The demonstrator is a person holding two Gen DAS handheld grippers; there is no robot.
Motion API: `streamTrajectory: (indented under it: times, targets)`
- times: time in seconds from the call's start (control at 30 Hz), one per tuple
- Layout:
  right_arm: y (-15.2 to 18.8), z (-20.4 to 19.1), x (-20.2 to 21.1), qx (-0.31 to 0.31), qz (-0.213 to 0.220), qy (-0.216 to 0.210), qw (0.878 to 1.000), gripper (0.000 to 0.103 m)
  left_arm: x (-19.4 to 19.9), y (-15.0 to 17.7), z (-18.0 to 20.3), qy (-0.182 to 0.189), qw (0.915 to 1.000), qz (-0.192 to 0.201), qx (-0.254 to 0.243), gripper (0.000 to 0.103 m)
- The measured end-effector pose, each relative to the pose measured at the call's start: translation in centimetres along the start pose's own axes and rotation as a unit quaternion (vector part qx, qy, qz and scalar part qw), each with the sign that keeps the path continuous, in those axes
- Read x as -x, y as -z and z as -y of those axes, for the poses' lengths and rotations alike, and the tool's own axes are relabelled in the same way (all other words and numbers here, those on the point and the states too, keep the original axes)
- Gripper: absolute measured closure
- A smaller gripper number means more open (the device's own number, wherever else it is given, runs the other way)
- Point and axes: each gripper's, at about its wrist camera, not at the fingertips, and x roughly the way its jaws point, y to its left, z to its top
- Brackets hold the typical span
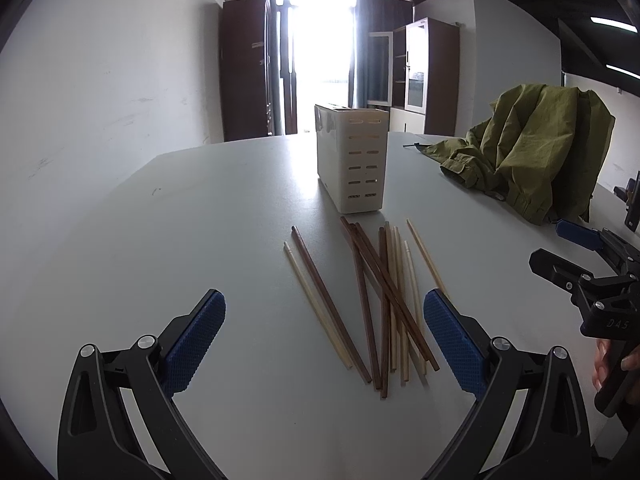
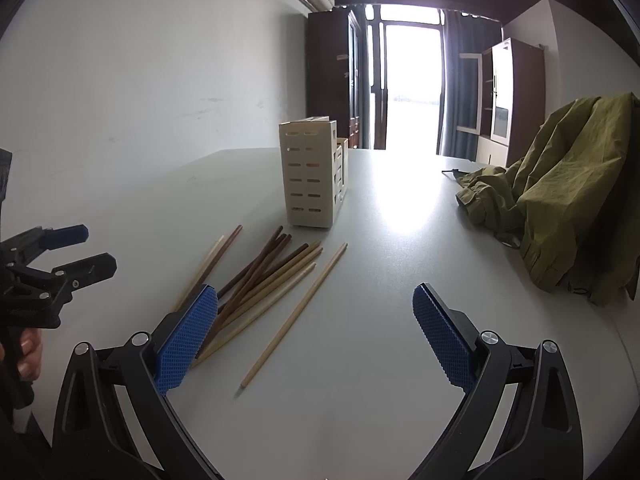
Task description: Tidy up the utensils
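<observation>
Only the right wrist view shows the stepped, open-fronted side of the cream slotted plastic utensil holder, standing mid-frame on the pale grey table, whereas the left wrist view shows a plain side. In the left view, the loose pile of dark and light wooden chopsticks lies centre frame, between the spread, empty fingers of the left gripper. In the right view, the pile lies lower left, partly behind the left finger of the right gripper, which is also spread and empty.
</observation>
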Motion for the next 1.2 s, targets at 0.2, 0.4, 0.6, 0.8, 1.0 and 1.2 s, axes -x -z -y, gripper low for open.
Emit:
streamTrajectory:
  times: [0.2, 0.4, 0.6, 0.8, 1.0, 1.2]
  targets:
    - [-1.2, 0.2, -1.3, 0.002, -0.003, 0.020, 1.000, 0.004, -1.7, -0.8, -1.2, -0.016, 0.9996, -0.018, 0.011, 0.006]
    - [-2.2, 0.6, -2.9, 0.003, -0.018, 0.030, 0.999, 0.004, -3.3, -1.5, -2.6, -0.019, 0.9989, -0.034, 0.027, 0.006]
    - [-3.8, 1.3, -4.7, -0.005, -0.025, 0.034, 0.999, 0.004, -4.3, -2.3, -3.5, -0.017, 0.9980, -0.045, 0.040, 0.006]
    - [-5.1, 1.7, -6.0, -0.009, -0.032, 0.035, 0.999, 0.004, -4.9, -3.5, -3.8, -0.023, 0.9981, -0.043, 0.039, 0.006]
    - [-5.8, 1.9, -8.2, -0.016, -0.056, 0.032, 0.998, 0.004, -6.2, -4.9, -4.3, -0.031, 0.9977, -0.052, 0.028, 0.006]
    - [-6.7, 2.1, -10.3, -0.020, -0.074, 0.049, 0.996, 0.004, -8.4, -5.6, -5.7, -0.032, 0.9955, -0.077, 0.044, 0.007]
